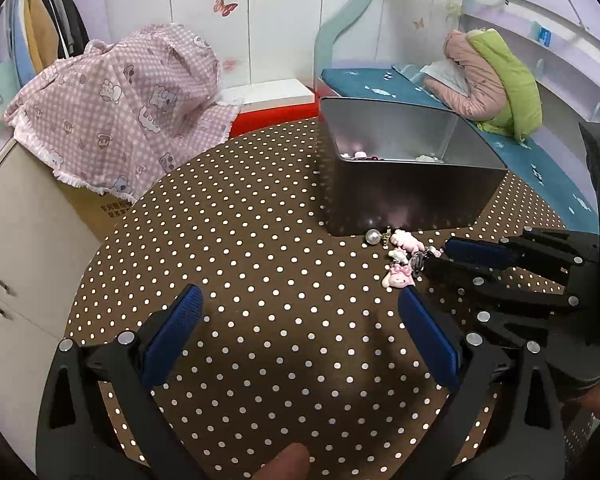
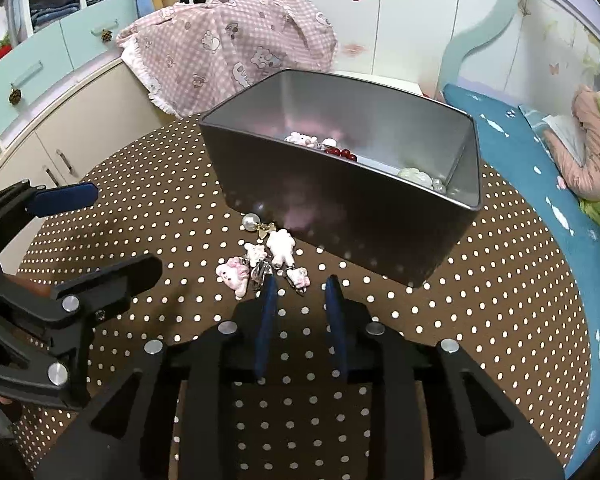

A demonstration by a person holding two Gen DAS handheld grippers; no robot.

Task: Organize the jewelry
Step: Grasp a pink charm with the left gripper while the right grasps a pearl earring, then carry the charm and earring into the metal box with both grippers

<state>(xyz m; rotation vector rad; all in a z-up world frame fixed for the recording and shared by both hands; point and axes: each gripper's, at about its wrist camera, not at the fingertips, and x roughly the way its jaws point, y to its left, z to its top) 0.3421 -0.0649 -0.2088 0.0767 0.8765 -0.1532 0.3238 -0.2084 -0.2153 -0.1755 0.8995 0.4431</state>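
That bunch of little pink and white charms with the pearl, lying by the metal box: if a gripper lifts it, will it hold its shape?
Probably not. The charm cluster looks like separate small figures joined by rings and chain, so it would likely dangle and swing. The round pearl might roll if pushed. It seems light, and its glossy pieces could slip between the right gripper pads.

The near wall of the metal tin hides most of its floor, so only the tops of a few beads show above the rim in the left wrist view. The charm cluster is partly covered by the right gripper's left pad. The desk runs out of frame below.
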